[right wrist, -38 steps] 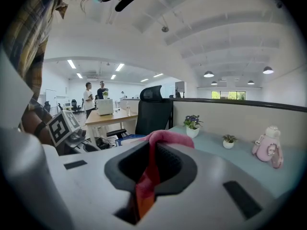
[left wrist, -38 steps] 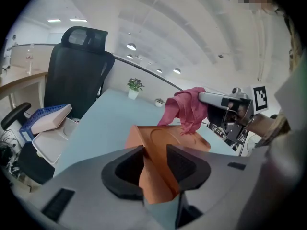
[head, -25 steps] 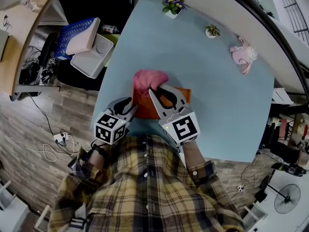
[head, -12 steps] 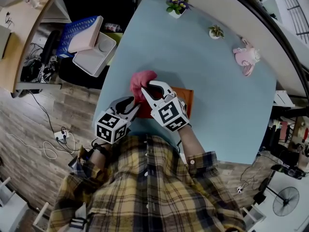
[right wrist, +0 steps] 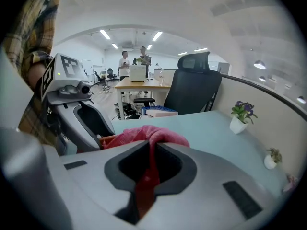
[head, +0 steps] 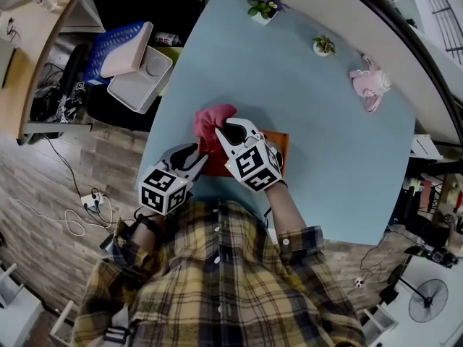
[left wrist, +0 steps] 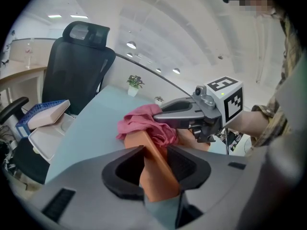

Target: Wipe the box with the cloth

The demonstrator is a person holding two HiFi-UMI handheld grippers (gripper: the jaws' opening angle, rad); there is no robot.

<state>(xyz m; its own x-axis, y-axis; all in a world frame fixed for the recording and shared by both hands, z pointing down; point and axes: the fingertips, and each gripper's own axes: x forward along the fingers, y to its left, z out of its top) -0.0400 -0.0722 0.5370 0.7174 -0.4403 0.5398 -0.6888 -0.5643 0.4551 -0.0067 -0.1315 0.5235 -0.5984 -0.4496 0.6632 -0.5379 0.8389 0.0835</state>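
Clamping pink cloth [head: 211,116] atop orange box [left wrist: 153,166]

Most of the box [head: 282,143] was hidden under the right gripper [head: 231,127] and cloth [head: 210,118] in head view. Distant people [right wrist: 143,56] in right gripper view too small to detail.

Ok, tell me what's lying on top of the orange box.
A pink cloth is bunched over the far left corner of the orange box, pinched in the right claw. The top beneath cloth and claw is hidden.
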